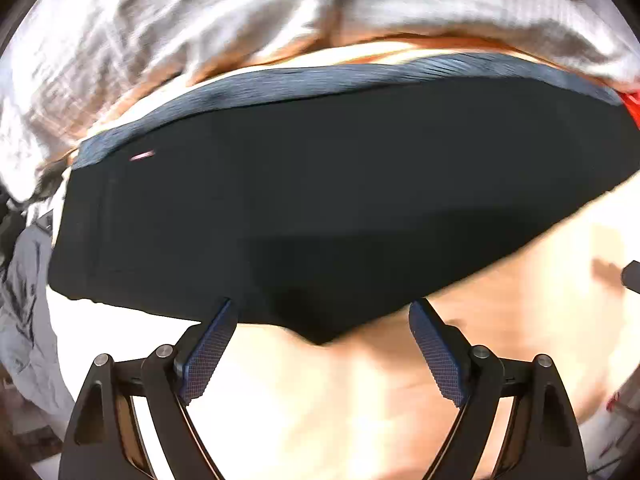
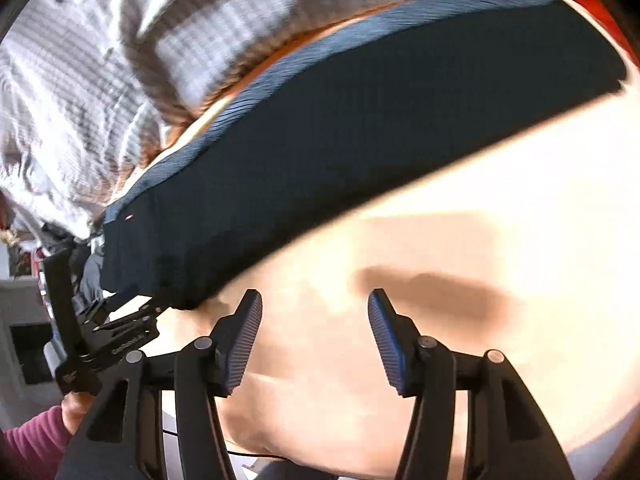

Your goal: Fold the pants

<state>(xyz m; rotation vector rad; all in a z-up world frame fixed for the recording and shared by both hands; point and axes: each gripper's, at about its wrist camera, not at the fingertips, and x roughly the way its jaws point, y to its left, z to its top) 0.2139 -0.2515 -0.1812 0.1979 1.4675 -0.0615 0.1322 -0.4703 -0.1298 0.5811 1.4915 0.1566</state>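
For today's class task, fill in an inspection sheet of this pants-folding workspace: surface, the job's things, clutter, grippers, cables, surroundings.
Surface: pale table, brightly lit, with shadows on it.
Job's things: dark pants lying flat in a folded shape, ribbed waistband along the far edge.
Clutter: crumpled white checked cloth beyond the pants; grey garment at the left; red item at the far right.
Grippers: left gripper open, nothing between its fingers; right gripper open, empty.
Cables: a thin dark cable at the near edge.
Surroundings: blurred; a magenta sleeve.
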